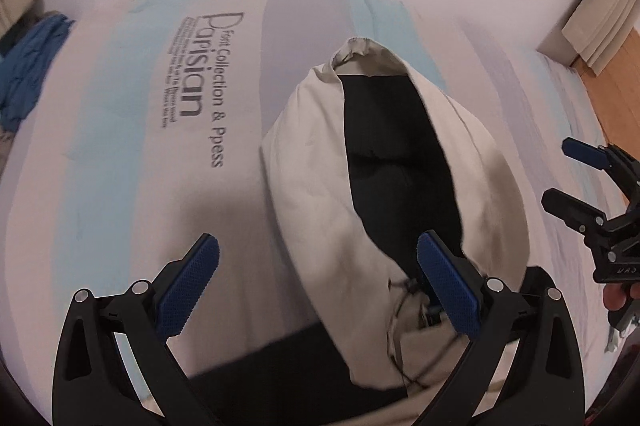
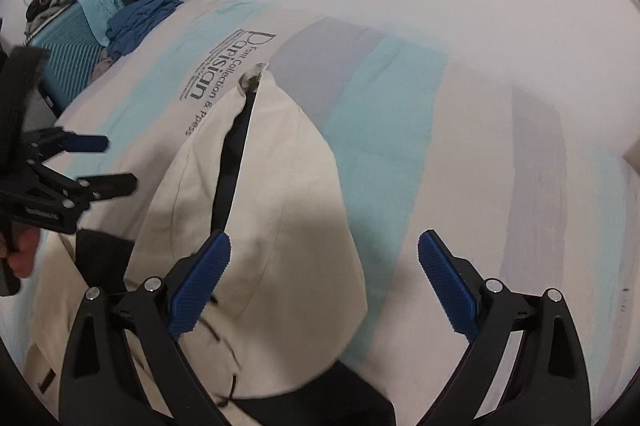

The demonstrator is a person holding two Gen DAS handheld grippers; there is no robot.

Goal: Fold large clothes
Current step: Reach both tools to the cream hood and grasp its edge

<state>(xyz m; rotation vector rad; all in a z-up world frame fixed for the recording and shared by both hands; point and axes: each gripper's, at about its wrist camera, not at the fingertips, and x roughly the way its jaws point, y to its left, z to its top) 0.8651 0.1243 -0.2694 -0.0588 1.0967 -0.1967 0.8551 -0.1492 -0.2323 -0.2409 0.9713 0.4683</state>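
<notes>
A cream jacket with black lining (image 1: 316,186) lies bunched on a bed with a striped cover; its hood or sleeve points away from me. It also shows in the right wrist view (image 2: 288,194). My left gripper (image 1: 318,266) is open just above the garment's near end, its right pad over the black lining and a dark drawstring (image 1: 400,306). My right gripper (image 2: 324,266) is open above the garment's right side. Each gripper shows in the other's view, the right gripper (image 1: 576,182) and the left gripper (image 2: 108,162), both open and empty.
The bed cover (image 1: 160,146) has pale blue, lilac and white stripes with printed text "Parisian". Blue clothes (image 2: 140,18) and a teal suitcase (image 2: 68,54) lie at the bed's far left. A white wall is behind. Wooden floor (image 1: 612,74) shows at the right.
</notes>
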